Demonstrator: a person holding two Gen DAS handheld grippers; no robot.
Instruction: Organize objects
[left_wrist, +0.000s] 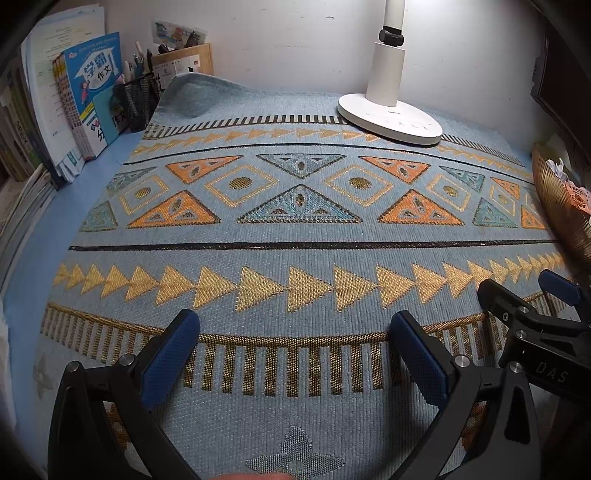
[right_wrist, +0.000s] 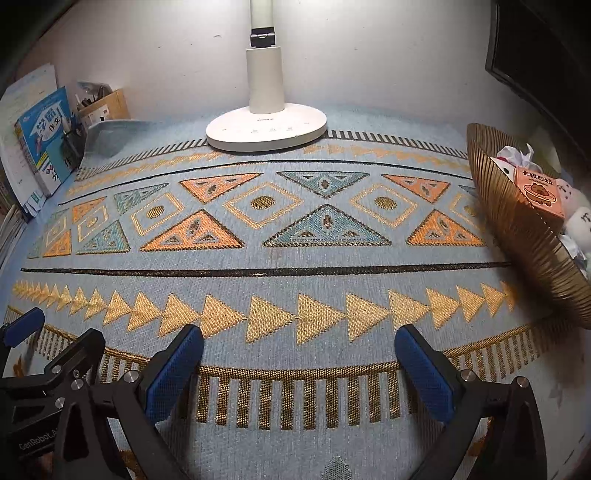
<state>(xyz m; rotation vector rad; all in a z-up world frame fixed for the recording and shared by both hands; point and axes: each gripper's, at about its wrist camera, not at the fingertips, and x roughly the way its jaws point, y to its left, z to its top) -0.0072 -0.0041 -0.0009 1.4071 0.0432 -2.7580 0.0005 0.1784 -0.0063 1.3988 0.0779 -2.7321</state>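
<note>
A blue woven mat (left_wrist: 295, 254) (right_wrist: 280, 258) with orange and gold triangle patterns covers the desk. My left gripper (left_wrist: 295, 332) hovers open over its near edge with nothing between the fingers. My right gripper (right_wrist: 299, 347) is also open and holds nothing; it shows in the left wrist view at the right edge (left_wrist: 532, 295). The left gripper appears in the right wrist view at the lower left (right_wrist: 55, 343). At the right stands a gold ribbed bowl (right_wrist: 524, 236) (left_wrist: 557, 206) holding a pink carton (right_wrist: 539, 195), crumpled paper and white plush items.
A white desk lamp base (left_wrist: 389, 120) (right_wrist: 266, 127) sits at the back of the mat. Books (left_wrist: 92, 96) (right_wrist: 40, 136), a mesh pen holder (left_wrist: 138, 99) and a cardboard box (left_wrist: 184, 61) line the back left by the wall. A dark monitor edge (right_wrist: 535, 55) is at the upper right.
</note>
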